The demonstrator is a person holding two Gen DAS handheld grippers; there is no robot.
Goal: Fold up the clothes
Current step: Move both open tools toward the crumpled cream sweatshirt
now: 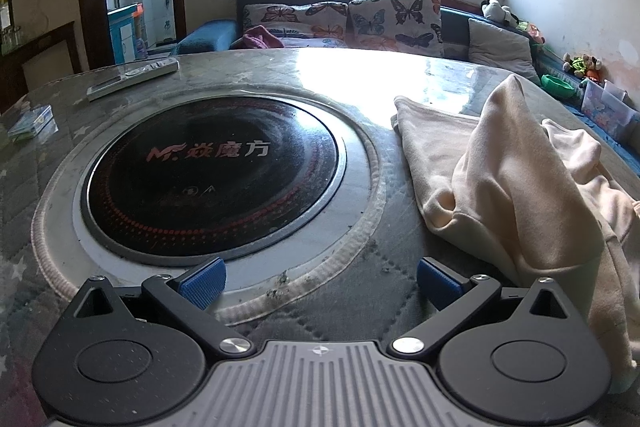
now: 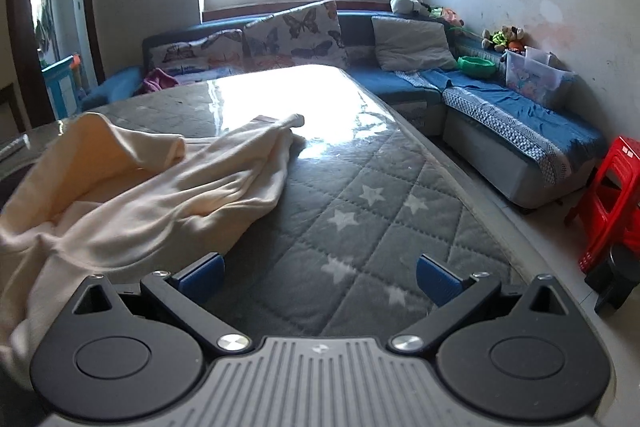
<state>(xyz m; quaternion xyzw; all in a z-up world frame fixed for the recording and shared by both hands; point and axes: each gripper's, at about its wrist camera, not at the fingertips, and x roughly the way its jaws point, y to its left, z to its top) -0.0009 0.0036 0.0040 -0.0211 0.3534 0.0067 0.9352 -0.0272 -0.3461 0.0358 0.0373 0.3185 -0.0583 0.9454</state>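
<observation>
Left wrist view: our left gripper (image 1: pixel 320 281) and right gripper (image 2: pixel 320 277) gape empty, flanking the crumpled cream garment (image 1: pixel 520 187), probably unsorted.

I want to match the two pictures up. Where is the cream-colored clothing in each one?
Left wrist view: the cream garment lies rumpled on the right side of the table, right of the round black cooktop.
Right wrist view: the cream garment fills the left side, stretched over the star-quilted table cover.
Shared landmark: the butterfly cushions under the window.
</observation>
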